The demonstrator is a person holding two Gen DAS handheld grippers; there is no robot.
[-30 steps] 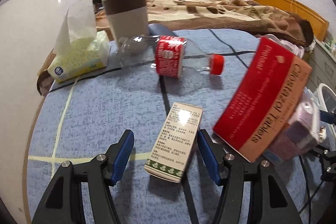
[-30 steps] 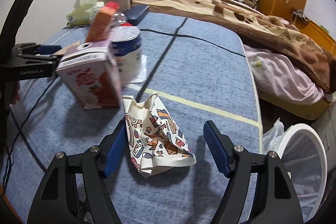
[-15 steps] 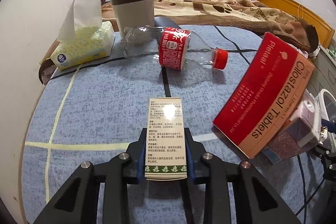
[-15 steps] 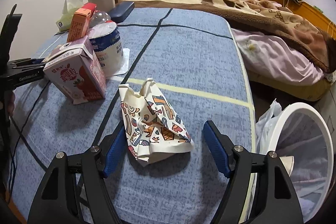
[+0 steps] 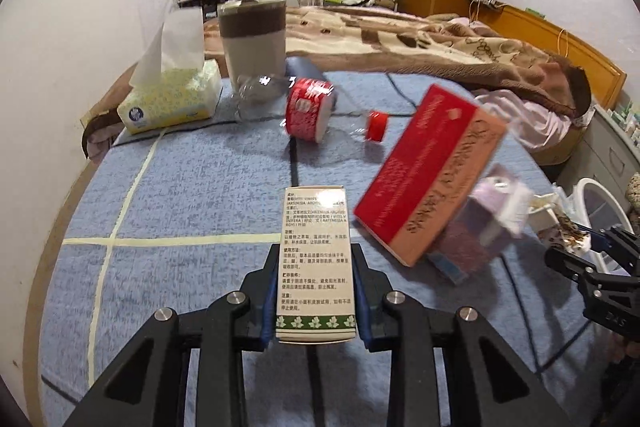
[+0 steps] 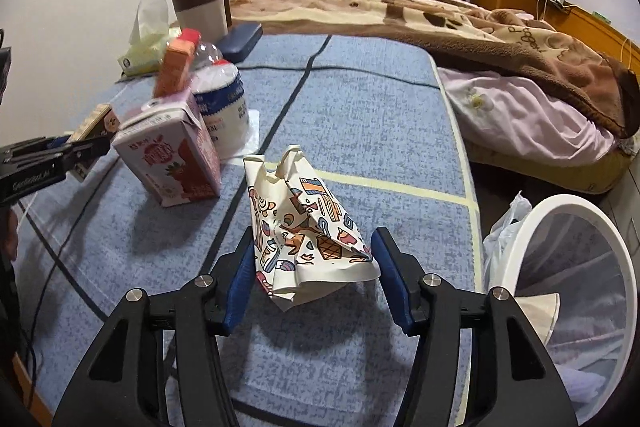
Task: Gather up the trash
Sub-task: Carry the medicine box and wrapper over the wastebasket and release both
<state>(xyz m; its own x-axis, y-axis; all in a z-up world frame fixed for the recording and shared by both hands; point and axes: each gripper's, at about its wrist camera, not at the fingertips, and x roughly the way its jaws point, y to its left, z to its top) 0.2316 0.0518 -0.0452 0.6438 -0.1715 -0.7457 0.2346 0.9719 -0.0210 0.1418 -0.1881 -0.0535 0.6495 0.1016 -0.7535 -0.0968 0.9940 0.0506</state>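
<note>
My left gripper (image 5: 316, 287) is shut on a small white medicine box (image 5: 316, 259) with green leaf trim and holds it above the blue cloth. My right gripper (image 6: 318, 275) is closed in on a crumpled patterned paper wrapper (image 6: 308, 235), both pads touching its sides. A white mesh trash bin (image 6: 560, 291) stands at the right of the table, also visible in the left wrist view (image 5: 596, 211). An empty plastic bottle (image 5: 308, 107) with a red label lies on its side. A red tablet box (image 5: 432, 167) leans on a pink milk carton (image 6: 172, 163).
A tissue pack (image 5: 172, 95), a brown-and-white cup (image 5: 254, 39) and a dark blue case (image 6: 240, 41) stand at the table's far end. A white yogurt tub (image 6: 222, 107) sits behind the carton. A bed with a brown blanket (image 6: 440, 15) lies beyond.
My left gripper closed on the medicine box and lifted it. My right gripper narrowed from wide open until its pads met the wrapper, and it moved a little toward the bin.
</note>
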